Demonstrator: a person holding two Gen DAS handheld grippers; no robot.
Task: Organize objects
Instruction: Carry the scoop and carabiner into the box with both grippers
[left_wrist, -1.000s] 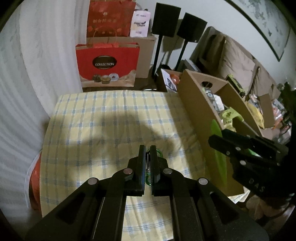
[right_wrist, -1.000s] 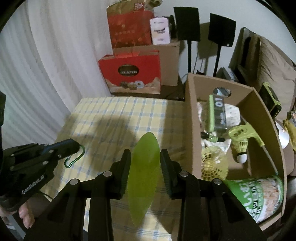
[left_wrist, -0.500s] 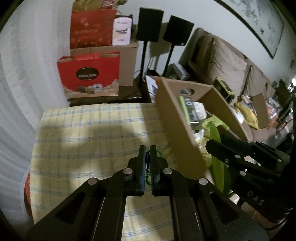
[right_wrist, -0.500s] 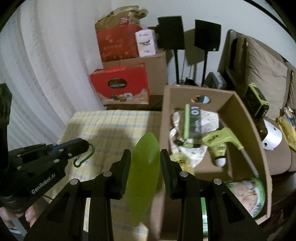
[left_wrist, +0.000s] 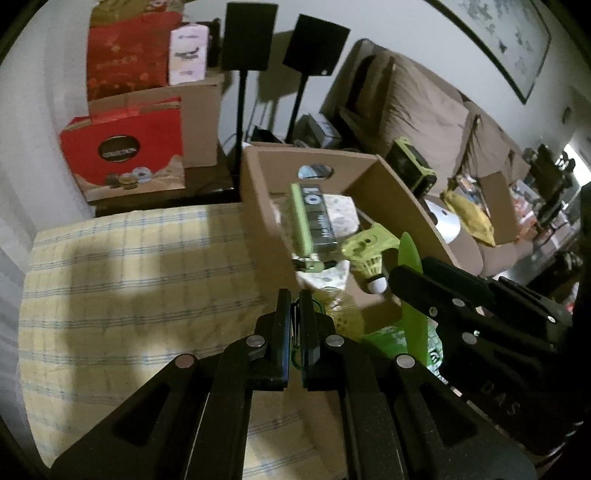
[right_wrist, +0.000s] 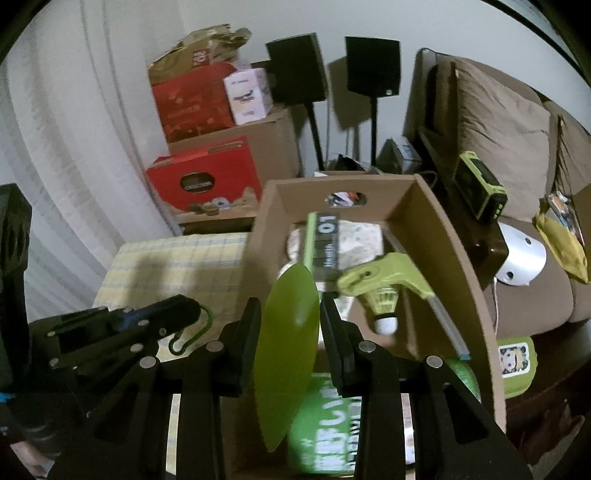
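My left gripper (left_wrist: 294, 295) is shut on a green carabiner (right_wrist: 192, 334), whose loop pokes out past the fingertips (left_wrist: 317, 304). It hangs over the near left wall of an open cardboard box (left_wrist: 266, 206). My right gripper (right_wrist: 291, 306) is shut on a thin lime-green disc (right_wrist: 291, 332), held on edge above the inside of the box (right_wrist: 458, 266). In the left wrist view the disc (left_wrist: 410, 251) stands up at the right. Inside the box lie a green-edged dark pack (right_wrist: 325, 243), a shuttlecock (right_wrist: 384, 306), a green canister (right_wrist: 325, 435) and a white cloth.
A yellow checked tablecloth (left_wrist: 129, 277) covers the table left of the box. Red gift bags (left_wrist: 122, 151) and brown cartons stand behind it, with two black speakers on stands (left_wrist: 251, 37). A brown sofa (right_wrist: 498, 122) with clutter is on the right, and a white curtain on the left.
Both grippers have travelled right, from above the checked cloth to the cardboard box. The carabiner and the green disc stay held between the jaws.
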